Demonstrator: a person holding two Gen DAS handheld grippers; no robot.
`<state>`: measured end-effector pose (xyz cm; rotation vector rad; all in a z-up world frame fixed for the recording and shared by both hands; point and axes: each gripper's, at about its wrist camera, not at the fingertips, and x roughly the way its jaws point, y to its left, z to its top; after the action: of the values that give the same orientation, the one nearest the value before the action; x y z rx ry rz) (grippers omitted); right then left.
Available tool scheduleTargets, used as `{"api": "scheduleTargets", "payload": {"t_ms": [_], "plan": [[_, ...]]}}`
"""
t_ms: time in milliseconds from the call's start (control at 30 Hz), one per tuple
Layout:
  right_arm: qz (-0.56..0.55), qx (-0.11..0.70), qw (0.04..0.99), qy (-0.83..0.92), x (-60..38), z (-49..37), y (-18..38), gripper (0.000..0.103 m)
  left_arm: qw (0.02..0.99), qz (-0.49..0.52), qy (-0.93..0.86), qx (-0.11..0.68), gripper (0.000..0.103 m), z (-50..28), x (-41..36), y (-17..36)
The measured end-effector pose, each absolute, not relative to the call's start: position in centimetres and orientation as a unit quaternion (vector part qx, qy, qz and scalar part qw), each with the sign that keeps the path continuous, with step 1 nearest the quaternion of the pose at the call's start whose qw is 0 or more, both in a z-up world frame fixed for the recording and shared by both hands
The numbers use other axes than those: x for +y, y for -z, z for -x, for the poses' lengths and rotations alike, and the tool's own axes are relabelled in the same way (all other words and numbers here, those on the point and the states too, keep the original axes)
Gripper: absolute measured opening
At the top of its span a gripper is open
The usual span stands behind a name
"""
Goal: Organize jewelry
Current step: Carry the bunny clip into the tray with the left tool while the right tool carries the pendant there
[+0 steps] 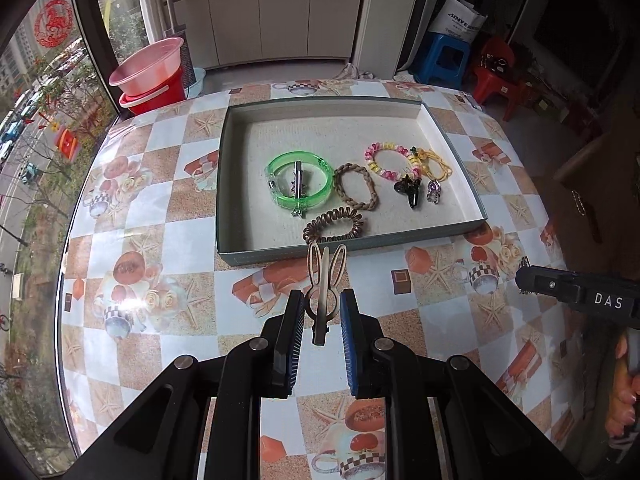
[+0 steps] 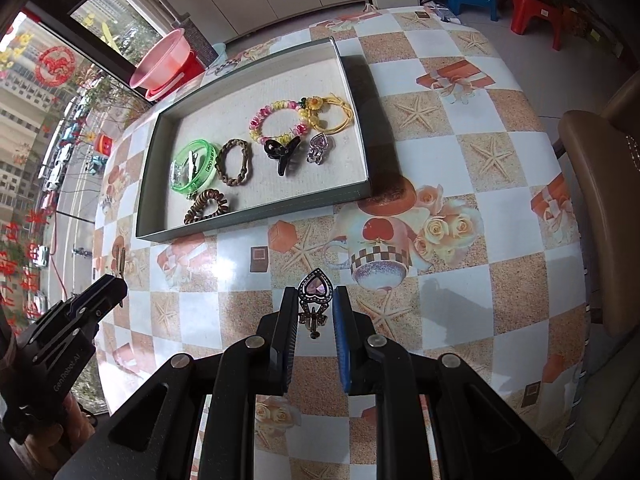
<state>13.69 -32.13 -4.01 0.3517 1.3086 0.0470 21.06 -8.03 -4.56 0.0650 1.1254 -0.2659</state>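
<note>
While our left gripper (image 1: 320, 306) pinches a rabbit-shaped hair clip (image 1: 325, 286) between its pads, our right gripper (image 2: 315, 304) pinches a heart-gem clip (image 2: 315, 294), both held above the table (image 2: 460, 152) just short of the tray's near wall.

We count two clips in our grippers and eight pieces in the tray (image 1: 452, 236): one green bangle (image 1: 299, 179), one metal clip (image 1: 298, 184) lying across the bangle, one braided brown hair tie (image 1: 356, 186), one coiled brown hair tie (image 1: 335, 226), one pink-and-yellow beaded bracelet (image 1: 390, 162), one yellow cord tie with a sunflower (image 1: 436, 162), one black claw clip (image 1: 409, 190) and one small purple gem clip (image 1: 433, 192).

The rabbit clip's long axis runs straight away from us along the fingers: its two ears point toward the tray, reaching up to the near wall in the left wrist view, and its plain bar end points back between the pads. In the right wrist view the same clip (image 2: 120, 260) sticks up from the left gripper's tips.

The heart-gem clip stands with its gem at the fingertips and its small dangling end pointing back toward us.

In the tray, the metal clip lies lengthwise near-to-far, and the black claw clip's point faces the near wall.
</note>
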Motion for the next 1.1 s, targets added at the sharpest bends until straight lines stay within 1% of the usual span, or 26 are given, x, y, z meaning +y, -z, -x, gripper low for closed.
{"api": "scheduleTargets", "payload": {"t_ms": [267,467,733,1100], "plan": [[-0.162,0.597,0.785,-0.036,-32.6,-17.4,3.2,0.019,0.844,-0.027,0.113,0.524,0.031,-24.0,-8.7,4.0],[-0.158,0.595,0.787,-0.042,-32.9,-20.4,3.3,0.019,0.845,-0.024,0.099,0.525,0.031,-26.3,-9.1,4.5],[-0.15,0.599,0.785,-0.047,-32.6,-24.0,4.9,0.019,0.842,-0.029,0.074,0.533,0.031,-29.2,-9.9,6.5],[-0.137,0.609,0.78,-0.042,-32.1,-27.0,7.6,0.019,0.837,-0.048,0.054,0.542,0.031,-31.0,-10.1,8.8]]}}
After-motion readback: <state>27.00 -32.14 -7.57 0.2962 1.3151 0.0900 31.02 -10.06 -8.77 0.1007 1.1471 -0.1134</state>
